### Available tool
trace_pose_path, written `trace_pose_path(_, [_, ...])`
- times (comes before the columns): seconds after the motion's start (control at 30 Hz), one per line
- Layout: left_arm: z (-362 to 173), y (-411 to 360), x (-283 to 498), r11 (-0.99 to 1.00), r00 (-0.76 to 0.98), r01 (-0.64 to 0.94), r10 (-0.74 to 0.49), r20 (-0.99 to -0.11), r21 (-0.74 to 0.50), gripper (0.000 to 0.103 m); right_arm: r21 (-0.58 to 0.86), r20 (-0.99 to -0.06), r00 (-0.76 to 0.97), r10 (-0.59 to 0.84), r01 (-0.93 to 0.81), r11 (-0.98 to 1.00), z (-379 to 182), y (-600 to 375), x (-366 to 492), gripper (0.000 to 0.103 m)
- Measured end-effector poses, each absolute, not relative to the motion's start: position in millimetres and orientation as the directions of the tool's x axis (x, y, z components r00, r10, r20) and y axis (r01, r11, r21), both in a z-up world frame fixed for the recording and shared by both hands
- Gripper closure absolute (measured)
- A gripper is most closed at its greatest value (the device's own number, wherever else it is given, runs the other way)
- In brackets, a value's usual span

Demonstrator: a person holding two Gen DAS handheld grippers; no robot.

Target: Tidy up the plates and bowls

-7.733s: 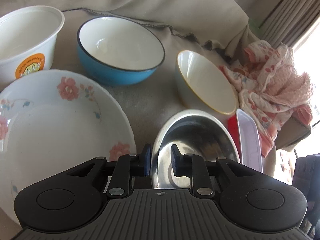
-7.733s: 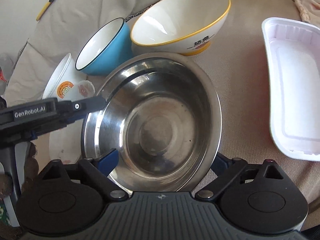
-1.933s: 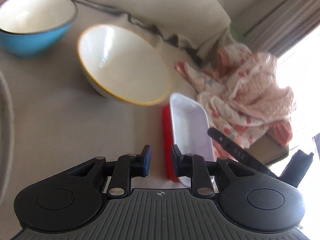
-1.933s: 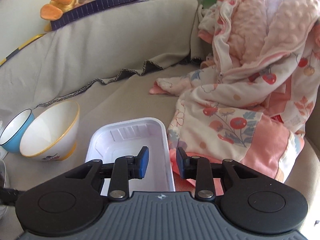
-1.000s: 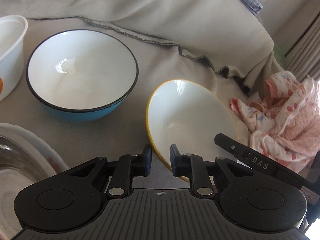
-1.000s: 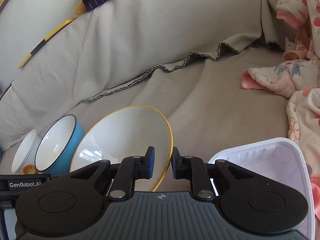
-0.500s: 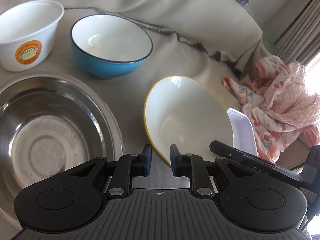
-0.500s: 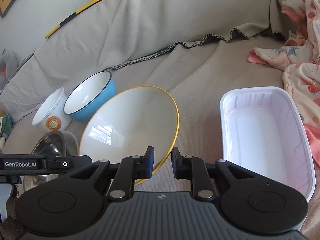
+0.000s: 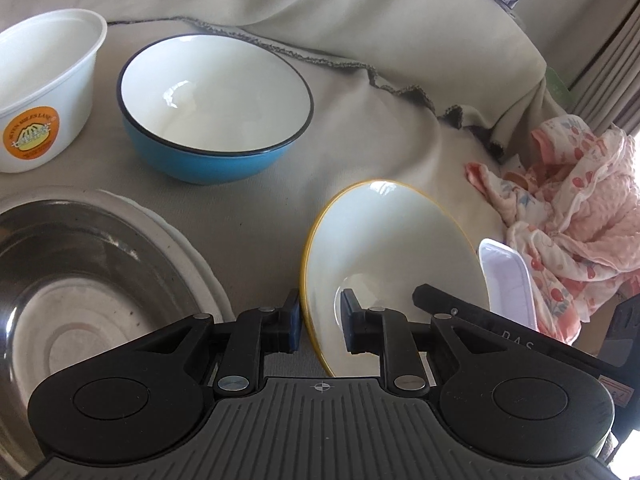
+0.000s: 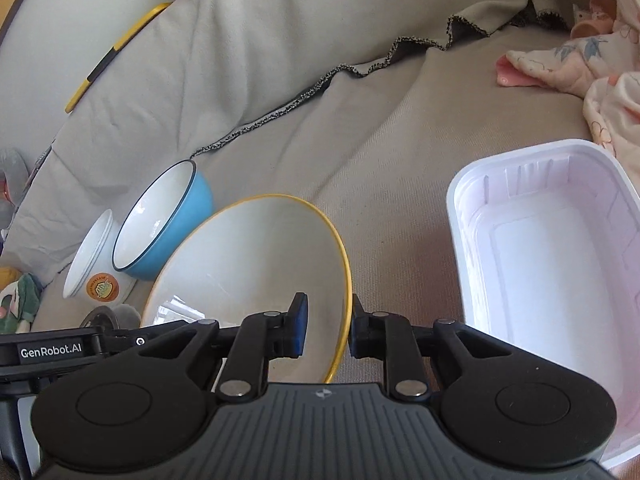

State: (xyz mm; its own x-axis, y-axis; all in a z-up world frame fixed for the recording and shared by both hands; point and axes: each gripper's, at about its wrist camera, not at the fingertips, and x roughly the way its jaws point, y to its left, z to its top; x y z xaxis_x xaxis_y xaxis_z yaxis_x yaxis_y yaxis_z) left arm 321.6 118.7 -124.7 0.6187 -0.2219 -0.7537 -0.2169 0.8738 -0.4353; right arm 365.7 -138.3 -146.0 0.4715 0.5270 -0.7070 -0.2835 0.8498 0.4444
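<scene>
— What is in the dishes in front of you?

— Nothing loose. The white tub (image 9: 44, 80) with the orange label at far left is empty, and so is the blue bowl (image 9: 216, 92) just to its right. The steel bowl (image 9: 80, 280) sits nested in the white plate (image 9: 200, 256) at near left, with the plate's scalloped rim showing around it. The white plastic tray (image 10: 560, 260) at near right holds nothing. Beyond it, the pink cloth (image 9: 568, 208) is heaped on the grey cover (image 9: 360, 120).

— What has changed?

— Several seconds ago the steel bowl lay on the cover beside the flowered plate; now it rests inside the plate. Two seconds ago neither of your tools had anything between its fingers. Now both are on the yellow-rimmed bowl (image 9: 392, 240).

— How does that bowl look, and where is it?

— It has a white inside and a thin yellow rim, and it is empty. It is tipped steeply on its edge in the near middle, between the plate and the tray.

— And your tools?

— Your left gripper (image 9: 320, 320) pinches the bowl's left rim, one finger inside and one outside. Your right gripper (image 10: 326, 320) is pressed nearly together on the right rim in the same way.
</scene>
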Motion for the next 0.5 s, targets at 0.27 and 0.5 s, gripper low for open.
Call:
trace_pose_path(0.27, [-123.8,118.2,291.1,0.874,0.579,-0.222,-0.238,-0.780,-0.432,0.081,0.441,-0.718,0.436,0.542,-0.318,0.840,-142.3,-140.2,339.5,0.083])
trace_pose_path(0.5, [-126.3,112.3,273.1,0.885,0.565,-0.199,-0.248,-0.787,-0.422,0.080,0.437,-0.730,0.416,0.542,-0.325,0.839,-145.3,-144.5,322.0,0.083])
